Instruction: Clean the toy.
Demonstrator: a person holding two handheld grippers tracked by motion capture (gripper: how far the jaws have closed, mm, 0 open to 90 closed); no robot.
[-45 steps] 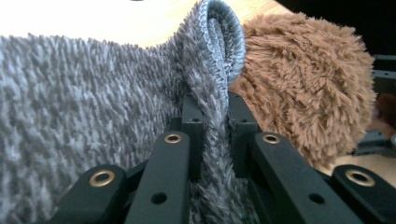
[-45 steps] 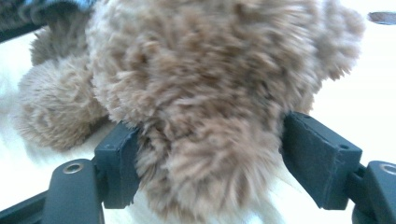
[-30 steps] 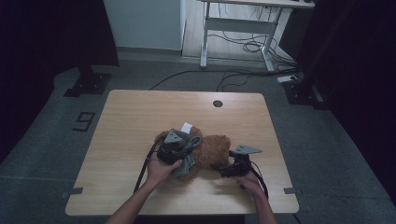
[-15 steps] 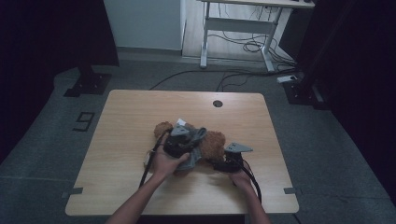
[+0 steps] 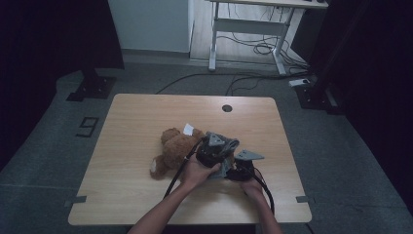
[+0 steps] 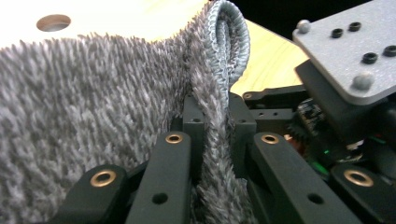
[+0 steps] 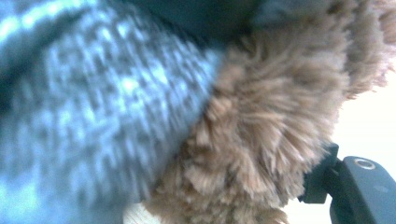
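Note:
A brown teddy bear lies on the wooden table, with a white tag by its head. My left gripper is shut on a fold of grey fuzzy cloth. In the left gripper view the cloth passes between the closed fingertips. My right gripper sits just right of it, low at the bear's lower end. Its jaws have just been closing, with brown fur and grey knit packed between them. One finger presses the fur; the other is hidden.
A round cable hole sits near the table's far edge. Black cables trail from both grippers toward the front edge. The floor around holds a stand base, a white desk frame and loose cords.
My left hand has carried the grey cloth to the right across the bear, leaving the bear's head and upper body bare at the left. The right hand has stayed put.

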